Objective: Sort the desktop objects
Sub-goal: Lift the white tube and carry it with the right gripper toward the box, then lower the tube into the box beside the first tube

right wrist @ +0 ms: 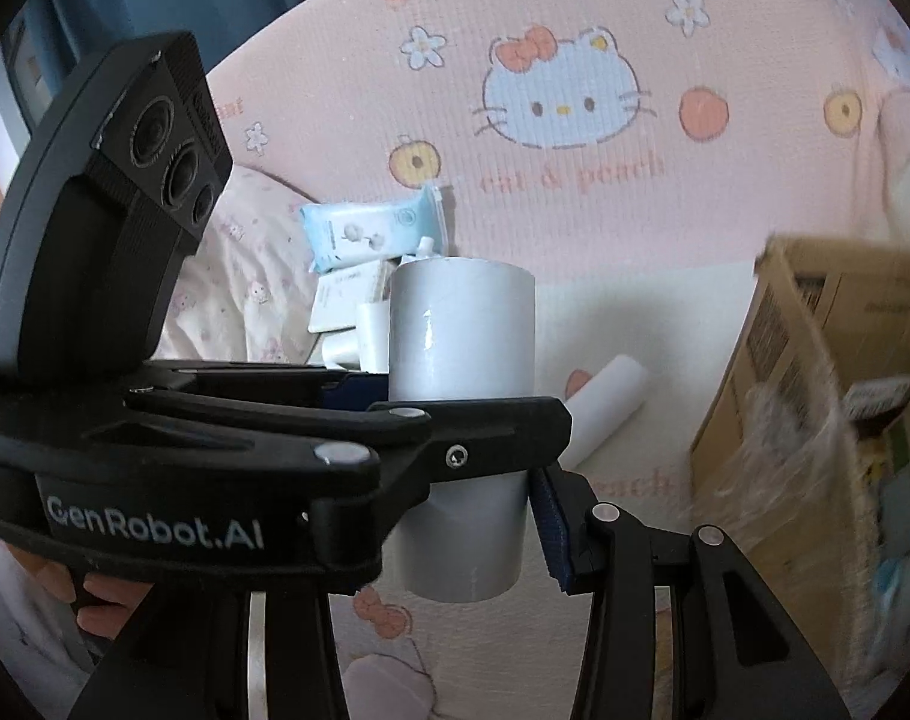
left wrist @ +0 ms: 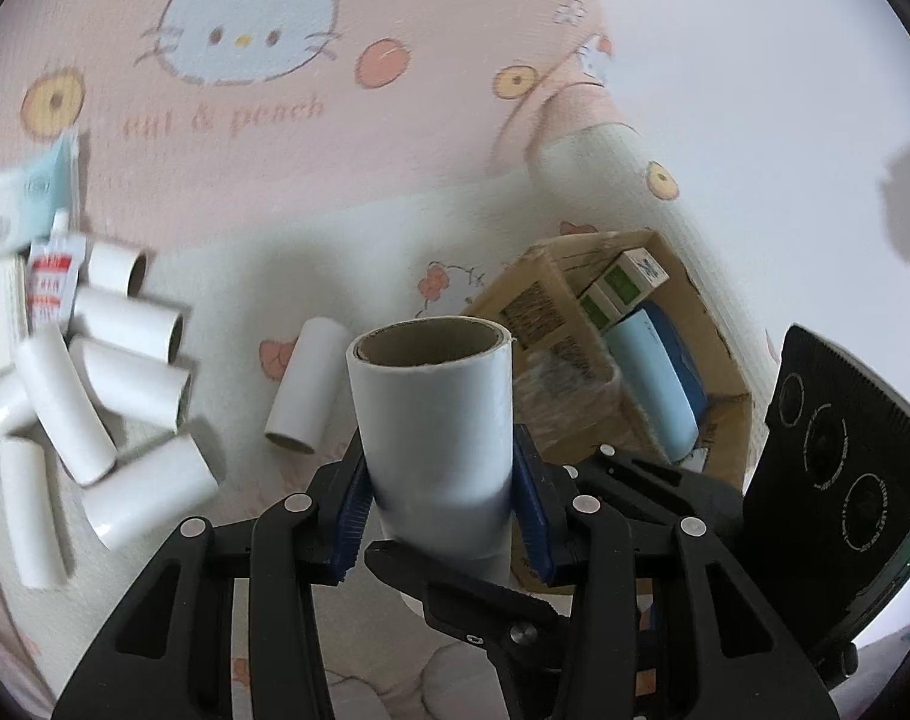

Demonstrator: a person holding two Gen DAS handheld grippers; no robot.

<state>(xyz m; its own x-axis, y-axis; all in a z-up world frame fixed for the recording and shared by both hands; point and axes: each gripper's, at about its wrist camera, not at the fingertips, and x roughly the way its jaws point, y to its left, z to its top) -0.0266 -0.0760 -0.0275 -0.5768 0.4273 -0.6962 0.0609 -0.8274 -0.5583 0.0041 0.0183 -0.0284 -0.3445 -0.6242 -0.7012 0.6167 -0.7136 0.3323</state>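
A white roll [left wrist: 437,408] with a brown cardboard core stands upright in the air, above the cream sheet. My left gripper [left wrist: 440,474] is shut on it, one blue pad pressed against each side. From the right wrist view that gripper [right wrist: 449,405] comes in from the left and clasps the roll [right wrist: 461,330] around its middle. My right gripper [right wrist: 461,528] grips the same roll lower down: its right blue pad lies against the roll, while its left finger is hidden behind the left gripper. One of the right gripper's fingers [left wrist: 455,591] crosses under the roll.
Several white rolls [left wrist: 125,360] lie heaped at the left, with one lone roll [left wrist: 305,390] nearer the middle. An open cardboard box [left wrist: 575,312] at the right holds green cartons and a blue pack. A wipes packet [right wrist: 371,228] and small boxes lie behind, on a pink cartoon-cat blanket [right wrist: 575,228].
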